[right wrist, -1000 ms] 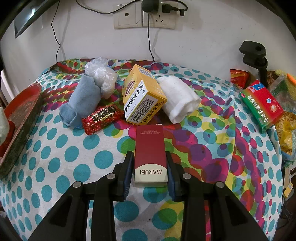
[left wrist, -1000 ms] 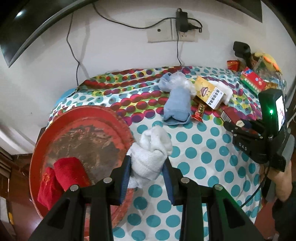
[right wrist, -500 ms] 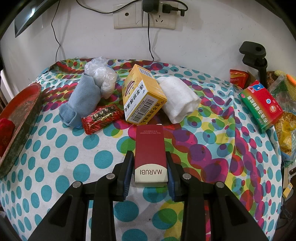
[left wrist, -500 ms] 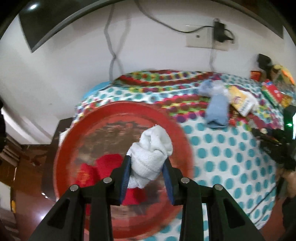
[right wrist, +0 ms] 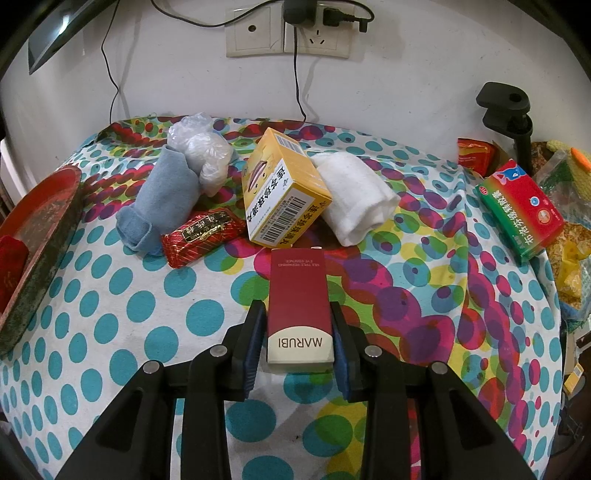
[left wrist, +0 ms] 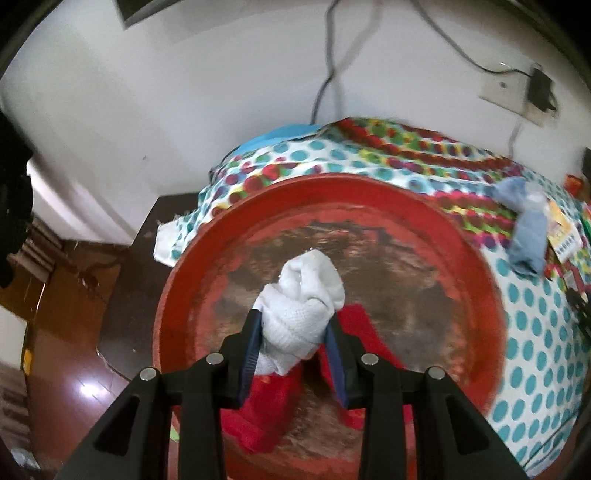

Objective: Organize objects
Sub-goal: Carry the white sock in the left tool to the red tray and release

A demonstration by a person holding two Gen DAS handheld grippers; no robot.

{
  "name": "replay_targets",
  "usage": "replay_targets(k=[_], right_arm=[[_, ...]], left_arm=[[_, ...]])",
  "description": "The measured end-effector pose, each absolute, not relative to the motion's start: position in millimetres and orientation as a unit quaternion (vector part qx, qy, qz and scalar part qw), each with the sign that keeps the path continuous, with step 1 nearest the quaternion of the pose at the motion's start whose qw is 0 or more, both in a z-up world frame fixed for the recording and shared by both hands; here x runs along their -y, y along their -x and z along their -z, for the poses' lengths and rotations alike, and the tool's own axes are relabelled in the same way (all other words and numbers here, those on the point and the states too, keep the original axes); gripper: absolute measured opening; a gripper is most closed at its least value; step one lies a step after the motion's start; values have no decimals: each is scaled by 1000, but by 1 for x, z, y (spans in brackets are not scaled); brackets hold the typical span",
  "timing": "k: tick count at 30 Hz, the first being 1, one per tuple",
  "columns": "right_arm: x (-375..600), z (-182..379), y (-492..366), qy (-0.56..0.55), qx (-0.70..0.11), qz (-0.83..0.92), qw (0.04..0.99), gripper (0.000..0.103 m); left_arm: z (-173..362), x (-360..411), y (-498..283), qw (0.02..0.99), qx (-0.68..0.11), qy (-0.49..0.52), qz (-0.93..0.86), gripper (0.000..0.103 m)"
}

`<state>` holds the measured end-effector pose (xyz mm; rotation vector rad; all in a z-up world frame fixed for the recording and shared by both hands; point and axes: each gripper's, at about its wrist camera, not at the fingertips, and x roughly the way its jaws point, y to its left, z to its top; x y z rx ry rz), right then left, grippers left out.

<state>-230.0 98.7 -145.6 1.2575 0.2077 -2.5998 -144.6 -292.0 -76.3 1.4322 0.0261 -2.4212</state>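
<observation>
In the left wrist view my left gripper [left wrist: 293,325] is shut on a rolled white cloth [left wrist: 301,295], held over the middle of a round red tray [left wrist: 476,295]. Red cloth [left wrist: 354,332] lies in the tray just under the fingers. In the right wrist view my right gripper [right wrist: 297,325] is shut on a dark red MARUBI box [right wrist: 299,306] that rests on the dotted tablecloth [right wrist: 129,314]. Beyond it lie a yellow box [right wrist: 282,192], a white cloth roll [right wrist: 356,199], a blue cloth roll [right wrist: 160,206], a red foil packet [right wrist: 203,236] and a clear plastic bag [right wrist: 201,147].
A red and green box [right wrist: 521,206] sits at the table's right edge, beside a black clamp stand [right wrist: 511,114] and snack bags. The red tray's rim [right wrist: 44,229] shows at the left edge. Wall sockets with cables [right wrist: 291,33] are behind. Dark wooden furniture [left wrist: 74,332] lies left of the table.
My left gripper carried the white cloth leftward from the tablecloth to over the middle of the red tray. The right gripper and its box stayed put.
</observation>
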Motion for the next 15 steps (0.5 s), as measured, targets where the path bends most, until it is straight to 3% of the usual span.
replay_targets(k=[15], right_arm=[[-107,146,232,-431,-73,892,117,36]], left_arm=[[112,341,152,198,-47,-514,833,37]])
